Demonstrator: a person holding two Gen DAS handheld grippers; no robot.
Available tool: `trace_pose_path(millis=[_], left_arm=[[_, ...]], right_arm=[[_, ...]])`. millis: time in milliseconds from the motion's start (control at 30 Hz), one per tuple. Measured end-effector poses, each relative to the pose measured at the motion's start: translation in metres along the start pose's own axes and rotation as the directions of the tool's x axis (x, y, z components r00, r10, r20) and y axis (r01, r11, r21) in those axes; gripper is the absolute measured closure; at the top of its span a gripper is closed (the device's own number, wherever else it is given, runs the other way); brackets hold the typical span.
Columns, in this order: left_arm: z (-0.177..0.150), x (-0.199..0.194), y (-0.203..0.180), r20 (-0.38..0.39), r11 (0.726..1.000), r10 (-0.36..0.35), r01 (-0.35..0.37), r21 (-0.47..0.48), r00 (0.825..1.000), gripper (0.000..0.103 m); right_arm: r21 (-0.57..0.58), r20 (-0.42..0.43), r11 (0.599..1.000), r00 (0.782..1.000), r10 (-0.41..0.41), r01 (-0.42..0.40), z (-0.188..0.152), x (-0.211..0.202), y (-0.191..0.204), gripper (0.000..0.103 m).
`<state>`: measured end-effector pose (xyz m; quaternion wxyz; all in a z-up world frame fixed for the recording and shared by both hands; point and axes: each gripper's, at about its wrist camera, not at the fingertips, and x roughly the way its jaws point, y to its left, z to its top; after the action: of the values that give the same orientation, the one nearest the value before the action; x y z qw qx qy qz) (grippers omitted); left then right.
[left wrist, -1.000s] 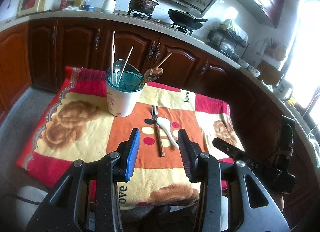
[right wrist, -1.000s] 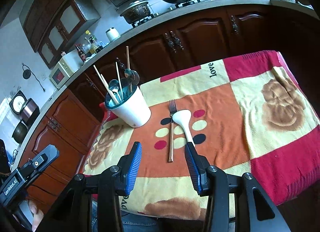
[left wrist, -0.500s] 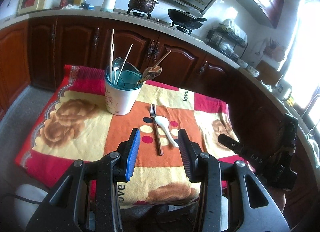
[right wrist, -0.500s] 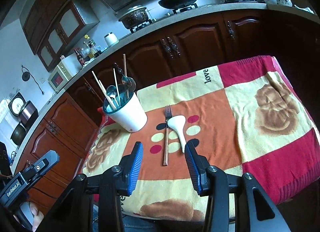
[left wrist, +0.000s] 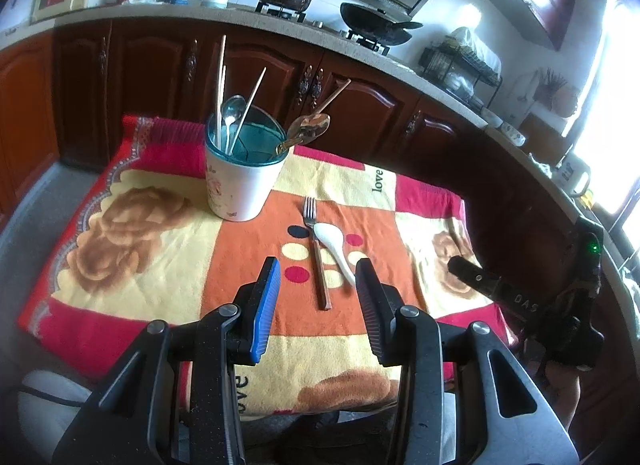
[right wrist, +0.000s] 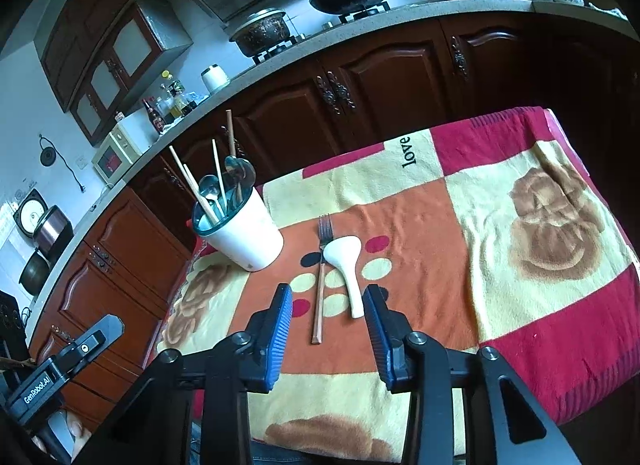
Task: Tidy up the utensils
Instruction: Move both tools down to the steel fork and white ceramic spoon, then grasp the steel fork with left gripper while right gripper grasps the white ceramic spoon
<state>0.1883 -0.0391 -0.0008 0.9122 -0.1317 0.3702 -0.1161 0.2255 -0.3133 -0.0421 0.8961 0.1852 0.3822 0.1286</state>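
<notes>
Right wrist view shows the right tongs (right wrist: 326,307) hovering above the near part of the blanket-covered surface (right wrist: 520,169), holding nothing; their blue pads are drawing together with only air between them. The fork (right wrist: 322,277) and the white spoon (right wrist: 346,269) lie ahead of them on the orange patch, side by side. The spoon's bowl looks to touch or slightly overlap the fork's neck, though I cannot tell which for sure. The white cup (right wrist: 244,233) with the teal rim stands beyond and to the left, already stuffed with chopsticks and spoons.

From the left wrist view, the left tongs (left wrist: 316,289) are likewise released and empty, aimed at the same pair of utensils, with the right tongs' body visible off to the right.

The main risk, as I judge it, is that both tongs point at the same two items and could bump each other, or each knock the other's target. Because spoon and fork sit so close, closing on one may drag or flick its neighbour. Both are thin and lie flat on soft, yielding cloth, so the pads could pinch fabric instead. Later, a lowered handle could catch on the leaning chopsticks or tip the crowded cup.
</notes>
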Motion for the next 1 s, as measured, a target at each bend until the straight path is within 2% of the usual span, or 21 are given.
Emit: trace_pose_path(millis=[300, 500, 533, 567, 600, 667, 833, 1000], left_arm=[[0.006, 0.052, 0.001, -0.065, 1.000, -0.019, 0.018, -0.014, 0.998, 0.065], [0.010, 0.088, 0.009, -0.105, 0.999, -0.025, 0.021, -0.034, 0.994, 0.065], [0.011, 0.096, 0.013, -0.116, 0.999, -0.021, 0.016, -0.038, 0.993, 0.065], [0.011, 0.102, 0.016, -0.123, 0.999, -0.017, 0.012, -0.041, 0.992, 0.065], [0.012, 0.107, 0.019, -0.128, 0.999, -0.013, 0.007, -0.044, 0.992, 0.065], [0.013, 0.116, 0.026, -0.137, 0.999, -0.009, 0.002, -0.050, 0.990, 0.065], [0.012, 0.133, 0.040, -0.163, 0.998, -0.006, -0.003, -0.055, 0.987, 0.065], [0.011, 0.139, 0.047, -0.171, 0.998, -0.020, 0.009, -0.060, 0.985, 0.065]], right_arm=[[0.014, -0.037, 1.000, 0.999, 0.018, -0.017, 0.012, 0.023, -0.022, 0.073], [0.009, -0.184, 0.996, 0.979, 0.086, -0.086, 0.027, 0.079, -0.032, 0.073], [0.003, -0.222, 0.995, 0.970, 0.097, -0.099, 0.029, 0.095, -0.032, 0.071], [-0.004, -0.251, 0.995, 0.963, 0.097, -0.101, 0.030, 0.108, -0.031, 0.064], [-0.024, -0.280, 0.996, 0.957, 0.079, -0.089, 0.033, 0.126, -0.030, 0.056], [-0.073, -0.311, 0.995, 0.949, 0.047, -0.073, 0.034, 0.152, -0.025, 0.052], [-0.189, -0.352, 0.982, 0.934, -0.059, -0.010, 0.041, 0.205, -0.014, 0.052], [-0.301, -0.392, 0.953, 0.907, -0.156, 0.033, 0.043, 0.243, -0.003, 0.052]])
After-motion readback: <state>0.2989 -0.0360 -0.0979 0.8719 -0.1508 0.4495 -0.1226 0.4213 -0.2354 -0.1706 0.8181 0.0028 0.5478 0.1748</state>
